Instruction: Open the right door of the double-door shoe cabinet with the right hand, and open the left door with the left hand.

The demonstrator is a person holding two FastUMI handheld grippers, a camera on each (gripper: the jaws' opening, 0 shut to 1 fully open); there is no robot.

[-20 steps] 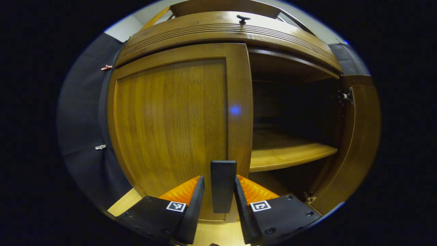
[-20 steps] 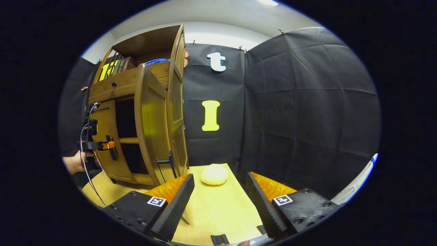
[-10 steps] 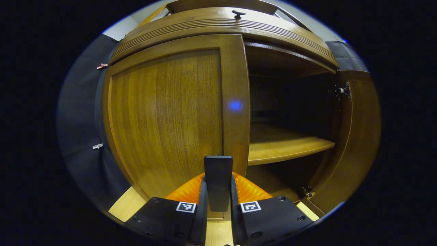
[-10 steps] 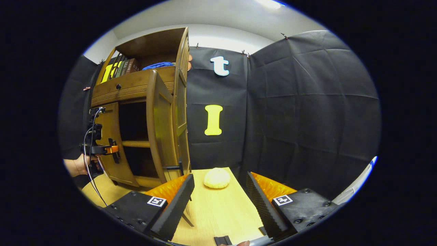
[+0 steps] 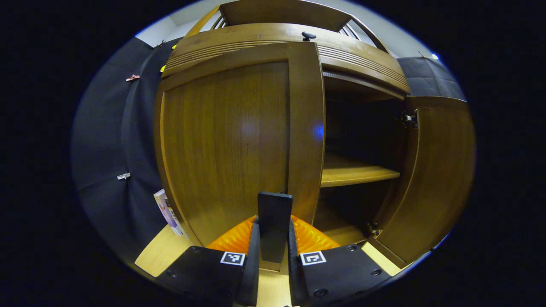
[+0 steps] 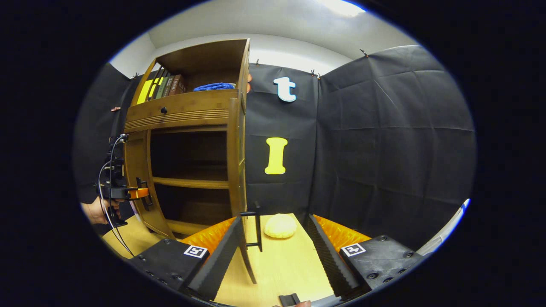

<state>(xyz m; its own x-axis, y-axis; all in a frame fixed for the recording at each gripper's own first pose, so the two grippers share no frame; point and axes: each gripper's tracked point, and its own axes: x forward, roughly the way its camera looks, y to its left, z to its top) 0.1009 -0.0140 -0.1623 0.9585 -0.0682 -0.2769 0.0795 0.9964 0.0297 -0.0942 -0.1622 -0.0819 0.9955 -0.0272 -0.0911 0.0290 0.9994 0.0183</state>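
Note:
The wooden shoe cabinet [image 5: 281,34] stands close ahead in the left gripper view. My left gripper [image 5: 273,232] is shut on the dark upright handle [image 5: 274,213] of the left door [image 5: 226,140], which stands a little ajar. The right door [image 5: 439,170] hangs wide open, baring a shelf [image 5: 354,175]. In the right gripper view the right door [image 6: 235,162] is edge-on, its handle [image 6: 256,226] just off my open right gripper [image 6: 274,221]. Far left there, a hand [image 6: 96,211] holds the left gripper [image 6: 143,194] at the left door [image 6: 136,179].
A pale round bun-like lump [image 6: 280,226] lies on the light wooden table [image 6: 281,264] just beyond my right gripper. Books [image 6: 162,87] and a blue cloth [image 6: 213,86] sit on the cabinet's top shelf. A thin book [image 5: 168,211] leans beside the cabinet's left side.
My left gripper shut on the left door's handle, and that door has swung out a little. The right gripper view has shifted, so the right door now appears edge-on.

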